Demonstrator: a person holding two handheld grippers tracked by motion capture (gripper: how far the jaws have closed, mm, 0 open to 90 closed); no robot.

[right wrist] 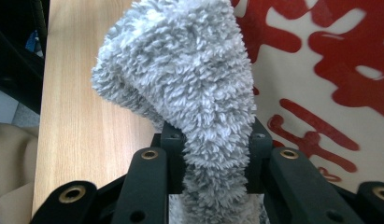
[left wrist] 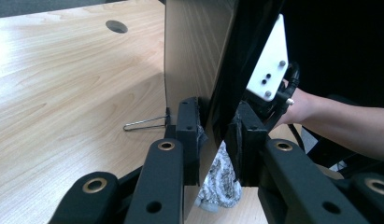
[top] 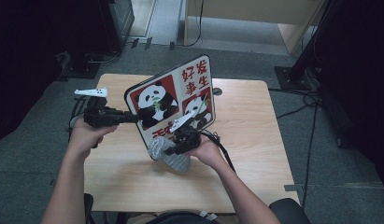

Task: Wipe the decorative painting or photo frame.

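Observation:
A board (top: 171,100) printed with pandas and red characters stands tilted on its lower edge on the wooden table (top: 255,154). My left gripper (top: 132,117) is shut on the board's left edge; in the left gripper view the jaws (left wrist: 216,135) clamp the board (left wrist: 194,51) seen edge-on. My right gripper (top: 174,148) is shut on a grey fluffy cloth (top: 173,157) at the board's lower front. In the right gripper view the cloth (right wrist: 189,70) bulges out between the jaws (right wrist: 216,154) and lies against the printed face (right wrist: 320,70).
A thin wire leg (left wrist: 145,123) sticks out from the board's plain back near the tabletop. A round cable hole (top: 217,91) sits at the table's far edge. Dark stands and cables (top: 302,100) lie on the floor to the right.

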